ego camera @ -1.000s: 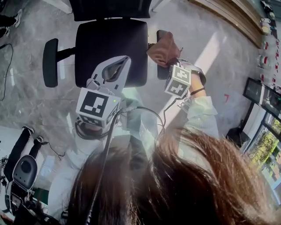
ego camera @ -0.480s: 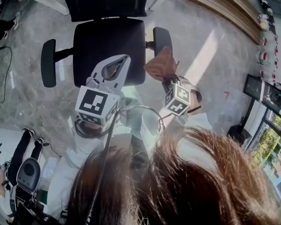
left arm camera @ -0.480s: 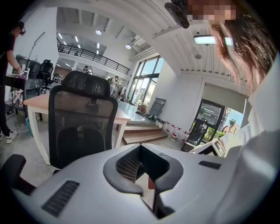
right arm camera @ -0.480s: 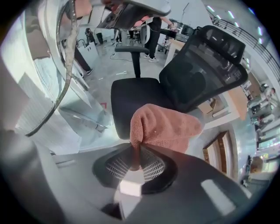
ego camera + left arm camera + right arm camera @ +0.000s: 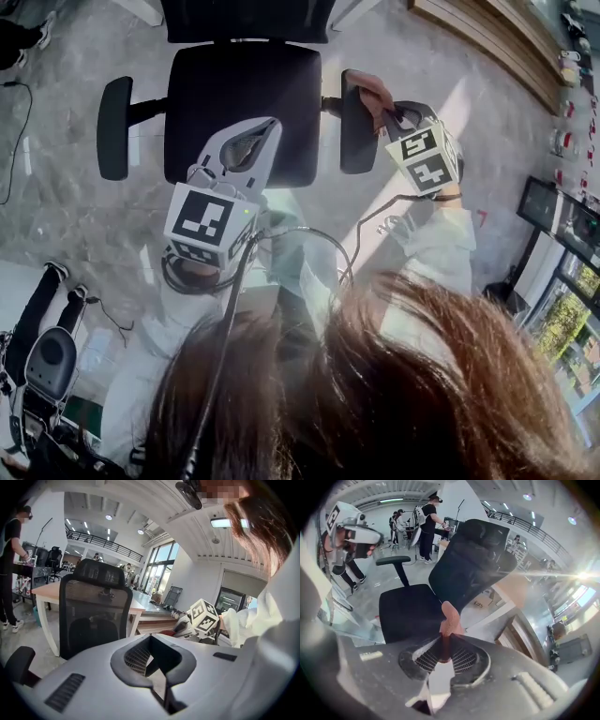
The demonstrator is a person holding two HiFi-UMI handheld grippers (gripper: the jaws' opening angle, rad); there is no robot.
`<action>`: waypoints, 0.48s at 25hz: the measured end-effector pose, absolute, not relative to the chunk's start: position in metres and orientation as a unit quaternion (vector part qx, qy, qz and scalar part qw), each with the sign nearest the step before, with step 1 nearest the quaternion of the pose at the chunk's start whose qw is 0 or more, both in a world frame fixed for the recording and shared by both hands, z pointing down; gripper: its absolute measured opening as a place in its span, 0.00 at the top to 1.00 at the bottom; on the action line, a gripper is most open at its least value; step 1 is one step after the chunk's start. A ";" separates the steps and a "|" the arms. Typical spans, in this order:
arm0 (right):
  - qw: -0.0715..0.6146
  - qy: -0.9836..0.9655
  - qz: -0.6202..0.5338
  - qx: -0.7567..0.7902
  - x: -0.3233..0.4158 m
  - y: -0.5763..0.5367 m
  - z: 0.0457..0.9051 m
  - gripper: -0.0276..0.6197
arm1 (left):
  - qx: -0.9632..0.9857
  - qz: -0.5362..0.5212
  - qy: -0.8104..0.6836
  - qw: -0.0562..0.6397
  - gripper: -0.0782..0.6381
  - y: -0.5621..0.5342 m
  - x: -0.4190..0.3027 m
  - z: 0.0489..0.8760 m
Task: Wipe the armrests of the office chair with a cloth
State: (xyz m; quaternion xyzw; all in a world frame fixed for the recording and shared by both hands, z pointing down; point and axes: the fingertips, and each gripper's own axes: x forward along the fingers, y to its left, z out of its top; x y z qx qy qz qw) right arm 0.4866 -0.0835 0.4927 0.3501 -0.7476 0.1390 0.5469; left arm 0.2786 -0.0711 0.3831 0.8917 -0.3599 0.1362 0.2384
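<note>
The black office chair's seat (image 5: 244,108) lies below me, with its left armrest (image 5: 113,127) and right armrest (image 5: 356,122) on either side. A small brown cloth (image 5: 374,92) is pinched in my right gripper (image 5: 386,108), pressed at the outer far edge of the right armrest. In the right gripper view the cloth (image 5: 450,616) sticks up from the right gripper (image 5: 446,644) in front of the seat (image 5: 410,611) and backrest (image 5: 473,559). My left gripper (image 5: 258,136) hovers over the seat's near part, shut and empty. The left gripper (image 5: 152,658) faces the mesh backrest (image 5: 96,609).
A wooden table (image 5: 47,590) stands behind the chair. People (image 5: 427,524) work at benches farther back. A cable (image 5: 11,141) trails on the floor at left, a black device (image 5: 47,361) sits at lower left, and a wooden platform (image 5: 497,37) runs along the upper right.
My right gripper drew the cloth along the right armrest toward me, then swung out to the armrest's far outer edge. The armrest top now shows bare. The left gripper stayed put.
</note>
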 end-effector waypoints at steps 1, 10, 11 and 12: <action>0.551 -0.743 0.136 0.356 0.488 -0.100 0.496 0.90 | 0.890 0.137 -0.363 0.239 0.89 -0.073 0.275 0.385; 0.661 -0.696 0.098 0.264 0.467 -0.151 0.574 0.90 | 0.878 0.141 -0.383 0.249 0.89 -0.081 0.255 0.396; 0.670 -0.693 0.091 0.252 0.463 -0.147 0.578 0.90 | 0.878 0.141 -0.384 0.250 0.89 -0.080 0.254 0.396; 0.677 -0.691 0.082 0.241 0.459 -0.143 0.580 0.90 | 0.877 0.141 -0.385 0.250 0.89 -0.080 0.252 0.397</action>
